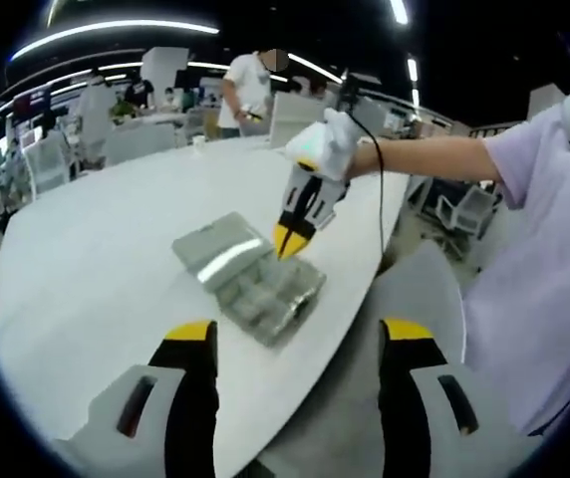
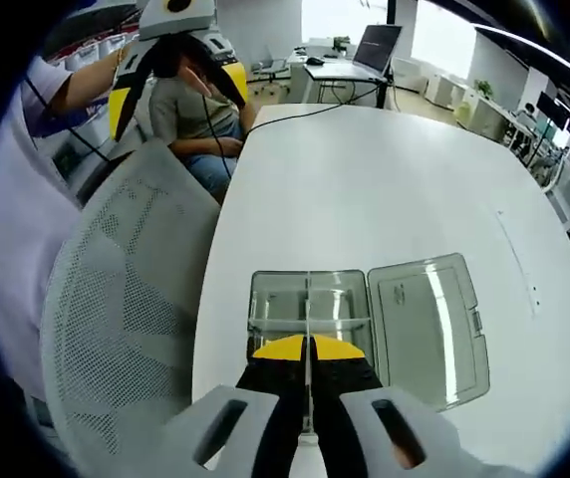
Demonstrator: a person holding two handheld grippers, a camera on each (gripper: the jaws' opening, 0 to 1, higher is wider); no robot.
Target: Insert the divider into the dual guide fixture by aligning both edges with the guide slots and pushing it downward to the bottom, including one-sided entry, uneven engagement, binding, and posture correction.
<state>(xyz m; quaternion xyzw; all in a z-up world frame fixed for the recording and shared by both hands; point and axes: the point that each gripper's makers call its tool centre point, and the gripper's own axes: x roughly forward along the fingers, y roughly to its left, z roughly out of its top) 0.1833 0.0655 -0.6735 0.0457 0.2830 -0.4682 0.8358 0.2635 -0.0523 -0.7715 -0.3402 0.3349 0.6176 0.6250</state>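
Over the box [image 2: 310,309] | right tool [image 2: 306,349] clamps divider [image 2: 307,299] upright for slot entry | left tool [image 1: 295,334] apart, clear.

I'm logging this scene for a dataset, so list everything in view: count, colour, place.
Table: one, white, under the box.
Compartment box: one, clear, near table edge, lid open flat beside it.
Divider: one, thin clear, edge-on over the box.
Mesh chair: one, grey-white, beside table.
Laptop: one, dark, on a far desk.
Background people: two, one per view.
Right gripper: yellow-tipped, shut on divider.
Left gripper: yellow-tipped, open, away from the box.
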